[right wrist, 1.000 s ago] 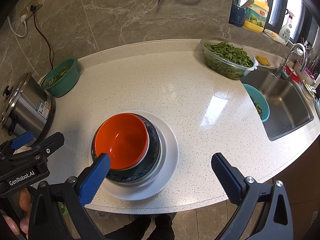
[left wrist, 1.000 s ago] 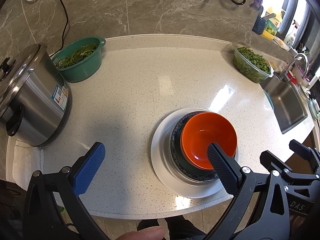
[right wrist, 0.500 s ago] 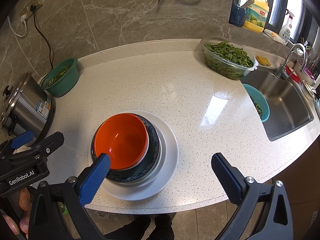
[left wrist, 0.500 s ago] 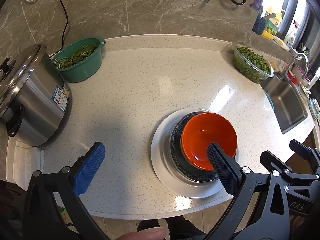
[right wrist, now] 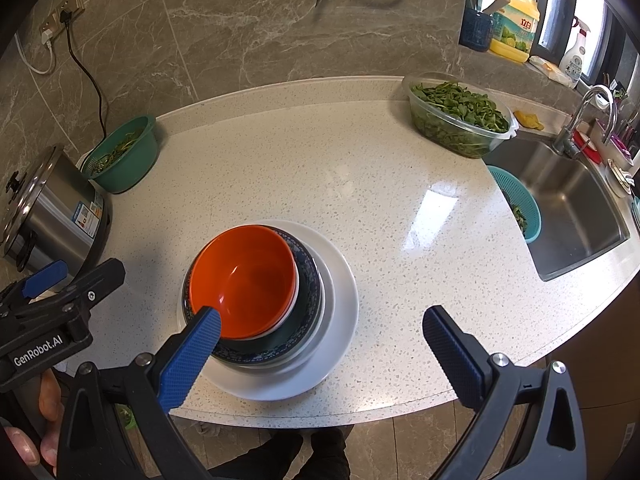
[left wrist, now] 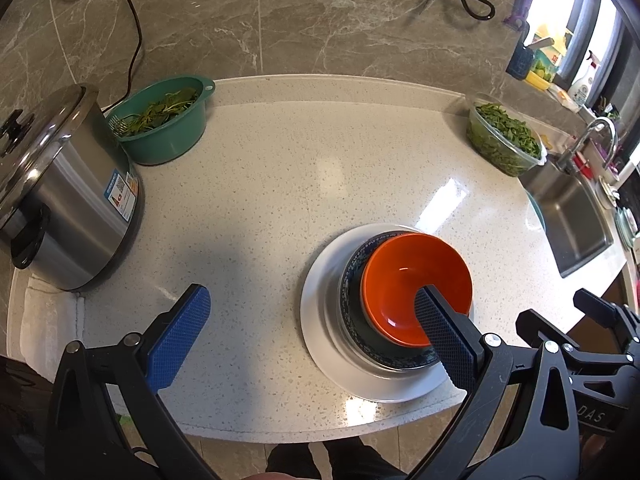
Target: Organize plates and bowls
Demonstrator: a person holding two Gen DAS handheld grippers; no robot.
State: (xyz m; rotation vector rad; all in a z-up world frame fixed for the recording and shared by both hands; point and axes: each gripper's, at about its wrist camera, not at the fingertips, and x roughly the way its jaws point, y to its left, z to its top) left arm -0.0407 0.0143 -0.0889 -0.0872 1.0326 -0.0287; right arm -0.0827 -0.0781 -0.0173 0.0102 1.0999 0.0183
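Note:
An orange bowl (left wrist: 412,276) sits nested in a dark blue patterned bowl (left wrist: 352,320), which rests on a white plate (left wrist: 320,320) near the counter's front edge. The same stack shows in the right wrist view: orange bowl (right wrist: 244,276), dark bowl (right wrist: 308,280), white plate (right wrist: 340,304). My left gripper (left wrist: 312,320) is open and empty, held above the counter with its right finger in front of the orange bowl. My right gripper (right wrist: 320,336) is open and empty, its left finger in front of the stack's near rim.
A steel rice cooker (left wrist: 60,200) stands at the left, with a green basin of greens (left wrist: 164,120) behind it. A clear tub of greens (right wrist: 460,120) sits at the back right beside the sink (right wrist: 572,216), which holds a teal colander (right wrist: 516,204).

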